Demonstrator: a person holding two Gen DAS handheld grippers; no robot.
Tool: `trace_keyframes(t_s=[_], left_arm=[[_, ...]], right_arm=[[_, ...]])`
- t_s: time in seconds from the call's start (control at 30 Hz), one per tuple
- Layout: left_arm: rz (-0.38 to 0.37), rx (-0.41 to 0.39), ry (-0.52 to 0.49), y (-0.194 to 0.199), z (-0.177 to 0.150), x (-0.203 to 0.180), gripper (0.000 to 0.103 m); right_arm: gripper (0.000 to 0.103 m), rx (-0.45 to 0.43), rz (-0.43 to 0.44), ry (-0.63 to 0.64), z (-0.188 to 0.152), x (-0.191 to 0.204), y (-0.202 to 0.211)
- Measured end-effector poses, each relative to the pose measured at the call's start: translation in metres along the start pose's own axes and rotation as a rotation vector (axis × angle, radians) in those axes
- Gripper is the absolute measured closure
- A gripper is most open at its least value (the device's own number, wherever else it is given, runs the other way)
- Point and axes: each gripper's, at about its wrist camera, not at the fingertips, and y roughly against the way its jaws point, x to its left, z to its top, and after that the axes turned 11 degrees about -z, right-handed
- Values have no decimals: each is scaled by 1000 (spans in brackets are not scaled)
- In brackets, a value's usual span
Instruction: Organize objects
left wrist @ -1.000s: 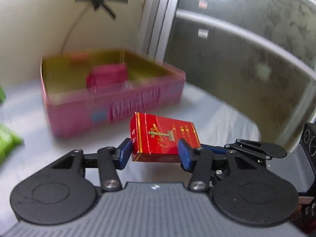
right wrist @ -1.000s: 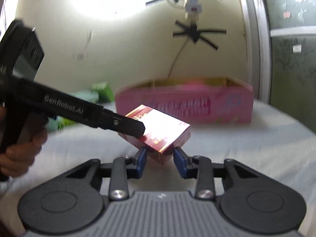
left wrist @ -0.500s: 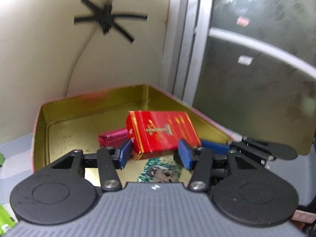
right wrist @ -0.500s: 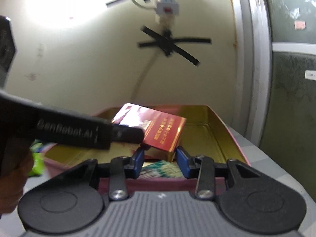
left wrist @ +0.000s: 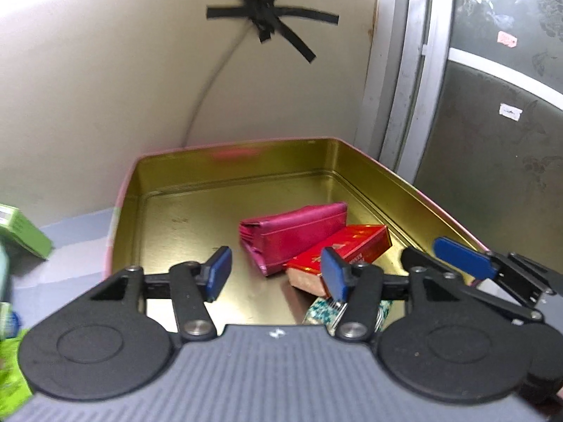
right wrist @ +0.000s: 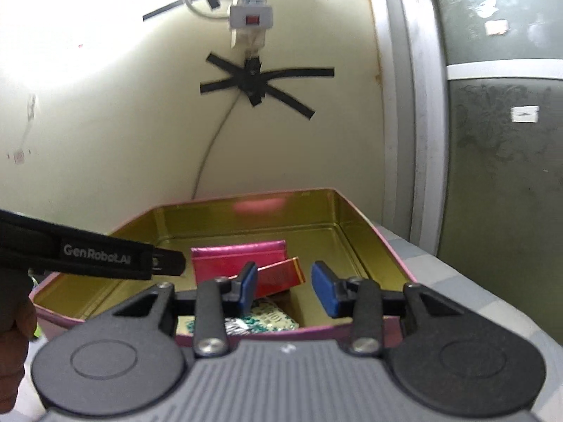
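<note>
Both grippers have released the red box (left wrist: 339, 251). One second ago it was clamped between both sets of jaws above the table; half a second ago it was carried over the tin (left wrist: 218, 179); now it lies inside the tin, tilted, its far edge propped on the pink pouch (left wrist: 293, 234) at its 11 o'clock.

Left gripper (left wrist: 274, 274): jaws wide open, holding nothing, poised above the tin's near edge. The box shows just behind its right pad.

Right gripper (right wrist: 286, 288): jaws wide open, holding nothing. In the right wrist view the box (right wrist: 279, 277) lies beyond its left pad.

A patterned packet (right wrist: 264, 320) lies on the tin floor at the box's 6 o'clock, partly under it.

Judgement: this item's placement is complete. Green boxes (left wrist: 21, 235) remain on the table at the tin's 9 o'clock, probably next to be stowed. The propped box may slide when further items go in.
</note>
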Motion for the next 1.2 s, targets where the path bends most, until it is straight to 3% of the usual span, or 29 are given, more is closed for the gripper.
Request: trace_keyframes(t_s=[0.13,0.23,0.3,0.43,0.57,0.87,1.0,1.2], left_arm=[[43,-18,-46,27,-8,-6,41],[81,-18,-57,47,-19,-8,32],[111,-21,-66,61,-31,-8,26],[157,-9,-65,82,-60,1,26],[216,18,-64,95,-86,16,25],[307,70,-15,117,-127,53,25],[298,66,37,120,-134,66,25],[309,65,14,118,-139,59,25]], right_arm=[[64,-31,14,-73,-4,-2,30],[59,-30,23,-129,-16,-4,56],[57,-8,41,-181,-26,-3,70],[57,79,75,-238,-44,5,80],[57,159,99,-222,-58,26,84],[53,211,155,-166,-67,69,100],[52,214,164,-136,-68,84,104],[51,200,158,-55,-69,97,107]])
